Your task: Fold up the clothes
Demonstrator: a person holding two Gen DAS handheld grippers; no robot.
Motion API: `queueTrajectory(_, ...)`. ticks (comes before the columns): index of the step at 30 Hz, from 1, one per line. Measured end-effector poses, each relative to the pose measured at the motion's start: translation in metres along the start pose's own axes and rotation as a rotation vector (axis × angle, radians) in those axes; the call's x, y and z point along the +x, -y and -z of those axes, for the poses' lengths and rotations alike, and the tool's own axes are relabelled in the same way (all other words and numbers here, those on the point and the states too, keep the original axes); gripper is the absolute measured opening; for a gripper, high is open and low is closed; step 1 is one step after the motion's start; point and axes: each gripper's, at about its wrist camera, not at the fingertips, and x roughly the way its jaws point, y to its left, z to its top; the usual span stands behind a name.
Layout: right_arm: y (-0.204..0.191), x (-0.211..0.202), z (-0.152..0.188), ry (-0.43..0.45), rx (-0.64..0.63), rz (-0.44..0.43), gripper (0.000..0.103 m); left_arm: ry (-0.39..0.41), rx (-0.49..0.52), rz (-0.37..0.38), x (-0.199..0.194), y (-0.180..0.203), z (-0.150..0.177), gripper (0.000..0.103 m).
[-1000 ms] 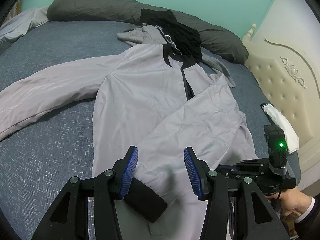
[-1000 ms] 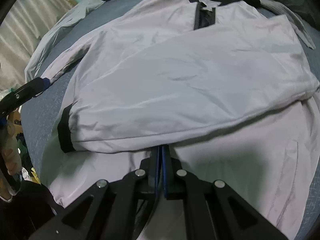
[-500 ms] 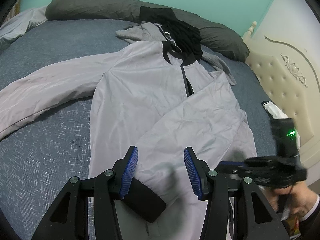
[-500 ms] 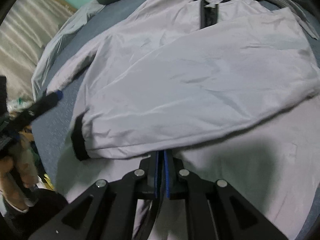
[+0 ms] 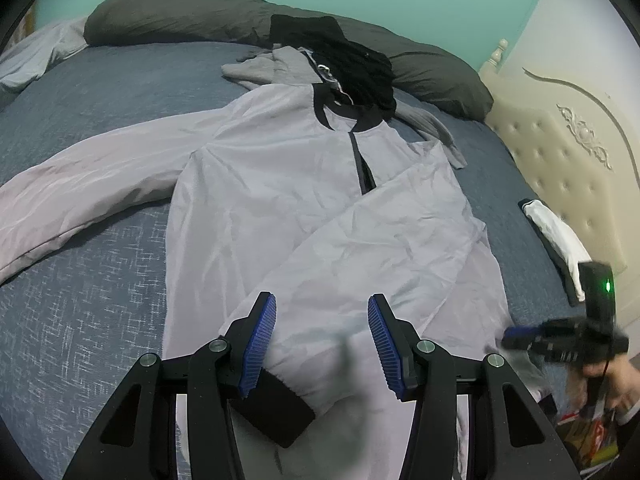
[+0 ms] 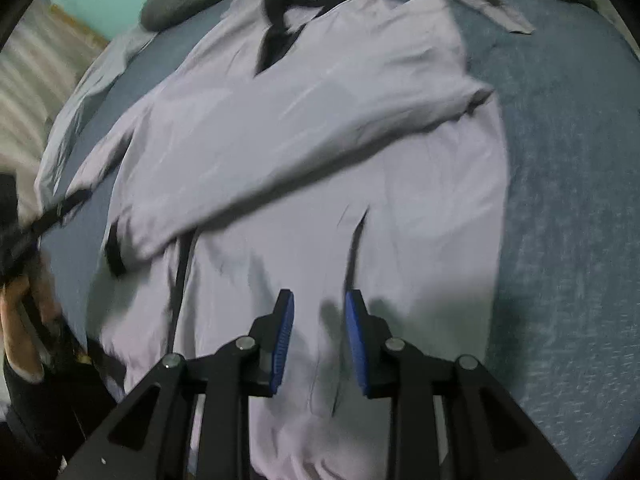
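The light grey jacket lies face up, spread flat on the blue-grey bedspread, collar toward 12 o'clock. One sleeve is laid across the chest so its black cuff ends near 6 o'clock in the left wrist view — a placement that narrows the garment for folding. The other sleeve stretches out toward 9 o'clock. The left gripper hovers just above the cuff end, pads wide apart, holding nothing. The right gripper hangs over the hem, partly parted and empty (its view is blurred). Judging by this, one sleeve is folded and the outstretched one remains.
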Motion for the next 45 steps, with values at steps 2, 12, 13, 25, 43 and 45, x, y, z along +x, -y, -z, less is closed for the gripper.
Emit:
queueTrajectory(2, -0.014, 0.004, 0.007, 0.005, -0.044, -0.007, 0.027, 0.0, 0.006, 0.002, 0.0, 0.003, 0.0, 0.052)
queueTrajectory(12, -0.089, 0.021, 0.014, 0.001, -0.215, -0.092, 0.027, -0.008, 0.004, -0.013, -0.013, -0.008, 0.004, 0.052)
queueTrajectory(13, -0.091, 0.024, 0.014, -0.011, -0.219, -0.096, 0.027, -0.012, 0.002, -0.016, -0.016, -0.012, 0.006, 0.052)
queueTrajectory(25, -0.106, 0.03, 0.027, -0.048, -0.171, -0.064, 0.027, -0.178, -0.001, -0.074, -0.054, -0.065, 0.062, 0.052)
queueTrajectory(43, 0.018, -0.053, 0.103, -0.005, 0.214, 0.059, 0.028, -0.356, -0.104, 0.054, -0.038, -0.078, 0.126, 0.052)
queueTrajectory(45, 0.028, -0.054, 0.109, -0.005, 0.254, 0.054, 0.029, -0.359, -0.1, 0.066, -0.036, -0.078, 0.129, 0.052)
